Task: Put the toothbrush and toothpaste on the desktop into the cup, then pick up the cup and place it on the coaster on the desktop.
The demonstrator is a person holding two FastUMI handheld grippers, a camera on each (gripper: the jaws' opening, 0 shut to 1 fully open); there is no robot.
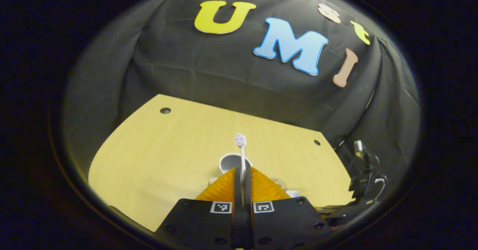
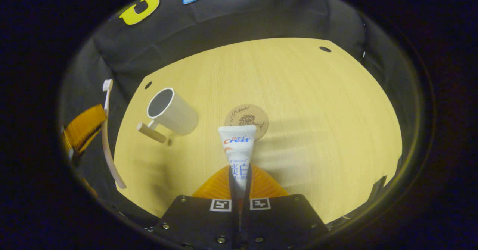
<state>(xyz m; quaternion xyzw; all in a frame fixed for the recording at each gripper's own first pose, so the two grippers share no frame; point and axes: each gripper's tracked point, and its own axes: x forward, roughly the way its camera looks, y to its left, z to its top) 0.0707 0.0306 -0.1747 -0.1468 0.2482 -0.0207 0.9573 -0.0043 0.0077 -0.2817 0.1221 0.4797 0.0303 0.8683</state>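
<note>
Tongs (image 1: 242, 183) pinch a white toothbrush (image 1: 241, 151), lilac bristles up.

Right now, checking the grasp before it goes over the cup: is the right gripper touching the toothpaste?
Touching. In the right gripper view, both fingers of the right gripper press on the toothpaste tube's lower part.

A pale yellow wood-grain bench (image 1: 157, 156) fills the lower middle of the left gripper view and most of the centre of the right gripper view (image 2: 298, 104). Small dark round holes (image 1: 165, 110) sit near its far corners, one at the upper right of the right gripper view (image 2: 325, 49). Black cloth walls (image 1: 209, 74) hang in loose folds behind and around the bench, touching its far edge. Soft light falls from above, leaving faint streaked shadows (image 2: 295, 145) on the wood at centre right.
</note>
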